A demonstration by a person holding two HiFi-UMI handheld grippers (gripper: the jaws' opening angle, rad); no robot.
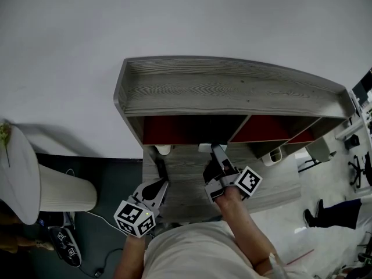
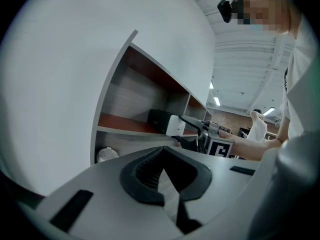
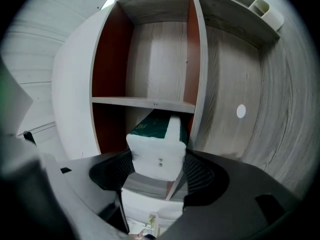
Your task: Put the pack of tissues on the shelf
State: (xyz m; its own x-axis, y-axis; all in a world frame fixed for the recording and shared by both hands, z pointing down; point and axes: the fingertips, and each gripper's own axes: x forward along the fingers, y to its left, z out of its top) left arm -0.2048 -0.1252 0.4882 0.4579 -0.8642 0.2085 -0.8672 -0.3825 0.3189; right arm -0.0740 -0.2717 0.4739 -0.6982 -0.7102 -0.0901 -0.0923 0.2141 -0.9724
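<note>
The pack of tissues [image 3: 159, 146], dark green with a white end, sits between the pads of my right gripper [image 3: 159, 168], which press on both of its sides. Its far end reaches into the lower left compartment of the grey wooden shelf [image 3: 145, 103], under the middle board and beside the upright divider. From the left gripper view, the pack [image 2: 170, 124] lies at the level of the red-lined shelf board. In the head view my right gripper [image 1: 216, 156] points into the shelf [image 1: 232, 89]. My left gripper [image 1: 158, 186] hovers over the desk at the left, jaws nearly together and empty.
The shelf stands on a wooden desk [image 1: 186, 202]. A small white cup [image 1: 163, 150] stands under the shelf at the left, another white cup [image 1: 273, 156] at the right. A ribbed white cylinder [image 1: 67, 189] stands on the floor to the left. A person [image 2: 257, 126] stands far off.
</note>
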